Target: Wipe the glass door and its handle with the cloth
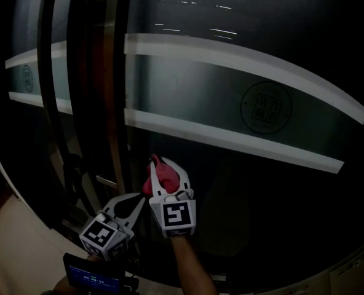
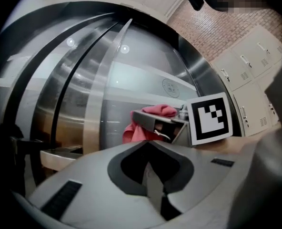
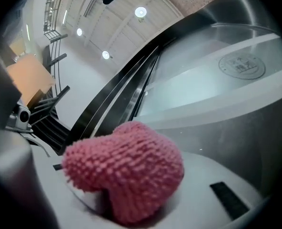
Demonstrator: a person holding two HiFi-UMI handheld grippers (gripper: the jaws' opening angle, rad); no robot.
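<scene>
Pressure should be even: press the cloth (image 1: 158, 180) flat to the glass door (image 1: 243, 189) and sweep overlapping passes below the lower frosted band (image 1: 231, 141). Then run it along the upright bar (image 1: 112, 103) left of that band, probably the handle. The right gripper (image 1: 168, 172) is clamped on the bunched pink cloth just under the band. The left gripper (image 1: 133, 203), further below it, has jaws together on nothing.

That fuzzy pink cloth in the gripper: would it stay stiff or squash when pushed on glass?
Probably soft: the fuzzy pink cloth bulges in a rounded lump from the right gripper, so it should squash flat. Its nubby pile likely grips rather than slips.
</scene>
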